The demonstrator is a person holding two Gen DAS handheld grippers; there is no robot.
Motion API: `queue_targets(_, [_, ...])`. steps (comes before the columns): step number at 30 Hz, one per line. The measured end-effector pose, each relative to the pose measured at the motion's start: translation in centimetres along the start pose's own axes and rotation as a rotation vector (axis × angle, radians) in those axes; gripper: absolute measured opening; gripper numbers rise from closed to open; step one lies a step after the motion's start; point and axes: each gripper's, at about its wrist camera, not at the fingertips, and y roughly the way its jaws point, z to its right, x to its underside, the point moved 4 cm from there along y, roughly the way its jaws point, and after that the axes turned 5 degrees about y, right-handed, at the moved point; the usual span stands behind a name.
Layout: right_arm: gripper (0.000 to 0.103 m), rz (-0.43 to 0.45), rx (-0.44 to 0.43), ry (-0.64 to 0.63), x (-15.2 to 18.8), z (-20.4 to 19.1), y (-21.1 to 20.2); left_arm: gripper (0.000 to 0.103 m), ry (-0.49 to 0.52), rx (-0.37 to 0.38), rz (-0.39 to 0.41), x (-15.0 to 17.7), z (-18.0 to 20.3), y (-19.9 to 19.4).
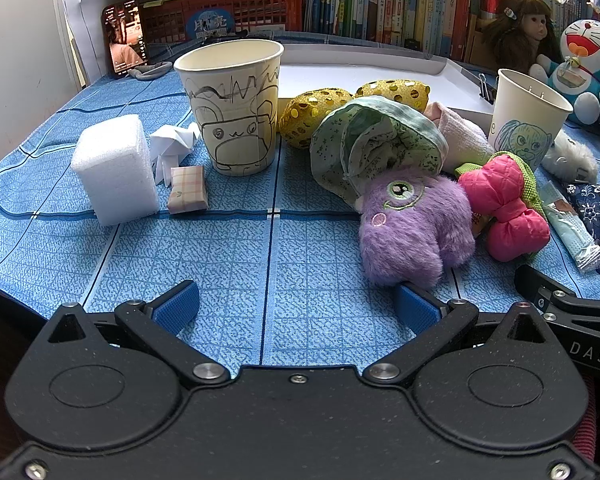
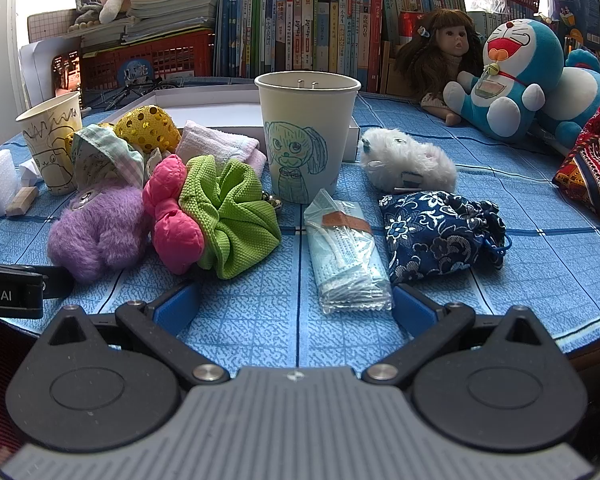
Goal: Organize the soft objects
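Left tongs (image 1: 296, 308): released, blue pads spread wide, nothing between them, low over the blue patterned cloth of the surface (image 1: 220, 248). Right pad just beside the foot of the purple plush.

Right tongs (image 2: 296, 304): released, pads wide apart, empty. The near end of the packaged face mask lies between the pads, untouched.

Soft objects, all loose on the surface:
- Purple plush (image 1: 414, 228), one embroidered eye, lying against the pink-and-green fabric piece.
- Pink-and-green fabric piece (image 2: 216, 216), pink padded lobes joined to bunched green mesh cloth.
- Green floral cloth (image 1: 376, 140), crumpled, resting on top of the purple plush.
- Gold sequinned items (image 1: 312, 114), two, behind the floral cloth.
- Pale pink folded towel (image 2: 220, 144), behind the fabric piece, beside the cup with the dog drawing.
- White fluffy toy (image 2: 408, 160), right of that cup.
- Navy floral drawstring pouch (image 2: 440, 232), just beside the packaged face mask (image 2: 346, 248).

Other items:
- Paper cup with bear drawing (image 1: 234, 108), upright.
- Paper cup with dog drawing (image 2: 306, 136), upright.
- White foam block (image 1: 114, 168); small plaid packet (image 1: 188, 194) near it.
- White shallow box (image 1: 364, 76) behind the cups.
- Doll (image 2: 440, 52) and blue cat plush (image 2: 512, 76) at the far right, before rows of books (image 2: 300, 28).
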Motion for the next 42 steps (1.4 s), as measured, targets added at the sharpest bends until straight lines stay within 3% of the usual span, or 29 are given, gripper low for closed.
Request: queue_targets(42, [0.103,0.004,0.0,0.003,-0.02,-0.05,-0.04,0.103,0.0,-0.002,0.012,-0.1,0.2,-0.28])
